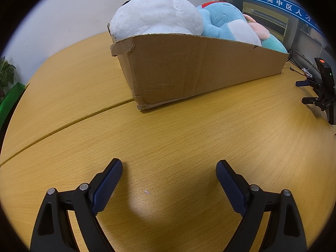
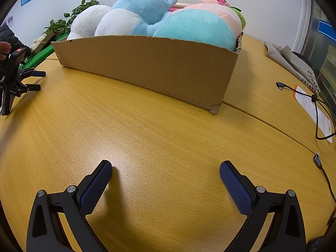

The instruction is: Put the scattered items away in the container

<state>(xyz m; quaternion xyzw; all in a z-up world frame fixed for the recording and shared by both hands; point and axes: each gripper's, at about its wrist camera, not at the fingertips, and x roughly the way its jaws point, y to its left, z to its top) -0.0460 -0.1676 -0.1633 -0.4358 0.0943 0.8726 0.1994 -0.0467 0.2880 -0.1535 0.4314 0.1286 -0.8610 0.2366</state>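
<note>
We hold the left gripper (image 1: pixel 169 166) and right gripper (image 2: pixel 166 166) spread, empty, over the table (image 1: pixel 189 130); plush toys (image 1: pixel 155 14) apparently fill the far cardboard box (image 1: pixel 189 73).

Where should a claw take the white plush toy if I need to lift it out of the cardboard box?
Grip the white plush toy on its rounded top, coming from above. It bulges well over the cardboard box rim at that end, while the blue plush toy crowds its other side.
</note>
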